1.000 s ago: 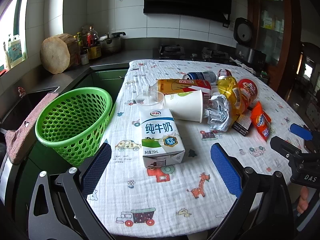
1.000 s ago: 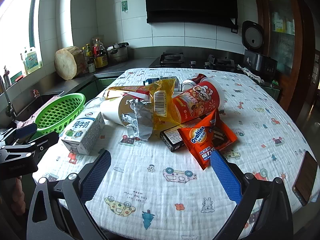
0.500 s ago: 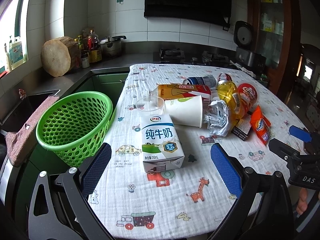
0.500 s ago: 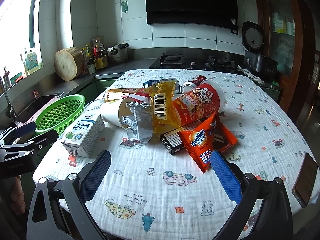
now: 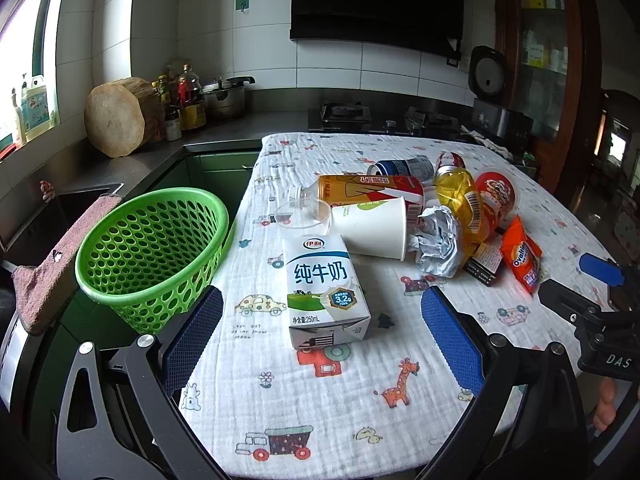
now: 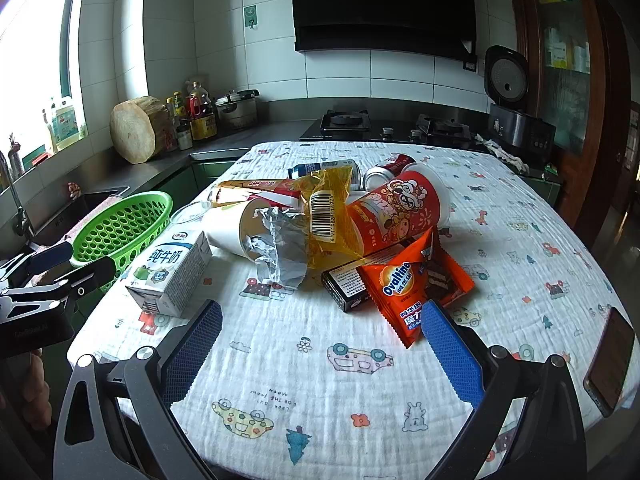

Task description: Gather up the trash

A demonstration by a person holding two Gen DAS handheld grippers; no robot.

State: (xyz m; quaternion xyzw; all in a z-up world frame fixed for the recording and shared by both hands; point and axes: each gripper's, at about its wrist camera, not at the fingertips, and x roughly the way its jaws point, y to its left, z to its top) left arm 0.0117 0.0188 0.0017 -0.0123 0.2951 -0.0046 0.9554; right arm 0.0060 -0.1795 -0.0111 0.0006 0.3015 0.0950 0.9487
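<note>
Right, nothing collected yet: the basket [image 5: 152,248] sits empty at the table's [image 5: 320,400] left edge, and the trash lies heaped mid-cloth. Left gripper [image 5: 320,320] hovers with fingers [image 5: 192,332] spread wide and empty, lined up square on the carton [image 5: 324,284], which lies flat and nearest, just beside the basket. That looks like the first pick. To do it well, come down low so the pads straddle the carton's long sides, not its corners, and close firmly; a foil-lined box may dent but should hold. Keep clear of the paper cup [image 5: 372,228] touching its far end, or the foil wad [image 5: 436,240] and bottles behind could roll. Then a short swing left and drop over the rim. Right gripper [image 6: 320,344] is also wide open, holding nothing, aimed toward the orange sachet [image 6: 416,284] and the dark box [image 6: 348,284] under it; thin, flat, so it'll need a pinch at an edge.
</note>
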